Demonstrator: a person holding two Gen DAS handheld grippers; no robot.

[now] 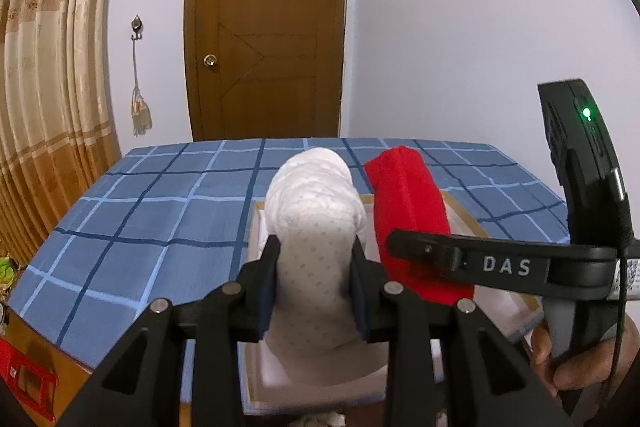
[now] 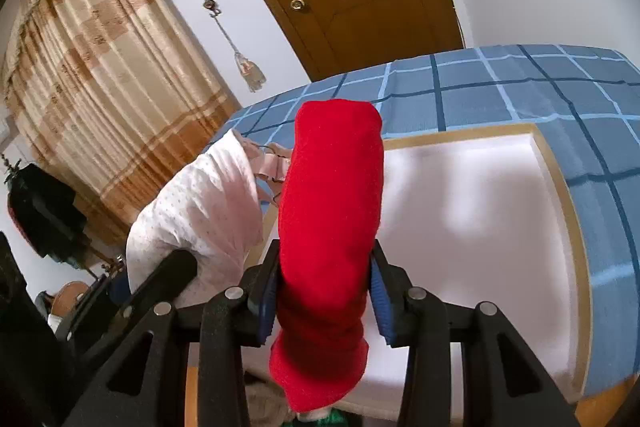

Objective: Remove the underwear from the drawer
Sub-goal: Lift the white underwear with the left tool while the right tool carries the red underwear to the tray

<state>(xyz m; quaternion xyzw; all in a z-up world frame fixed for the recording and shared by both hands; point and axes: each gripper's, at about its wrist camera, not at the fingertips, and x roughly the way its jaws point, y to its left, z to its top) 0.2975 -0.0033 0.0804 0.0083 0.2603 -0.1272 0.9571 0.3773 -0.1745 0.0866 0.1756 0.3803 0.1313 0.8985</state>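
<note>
White capitals "DAS" stand on the black finger of the right tool (image 1: pixel 440 253), seen from the left wrist; its small side sticker is unreadable

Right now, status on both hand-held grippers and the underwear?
Left hand-held gripper shut on white underwear. Right hand-held gripper shut on red underwear. Both held above the drawer. Nothing in the way.
</note>
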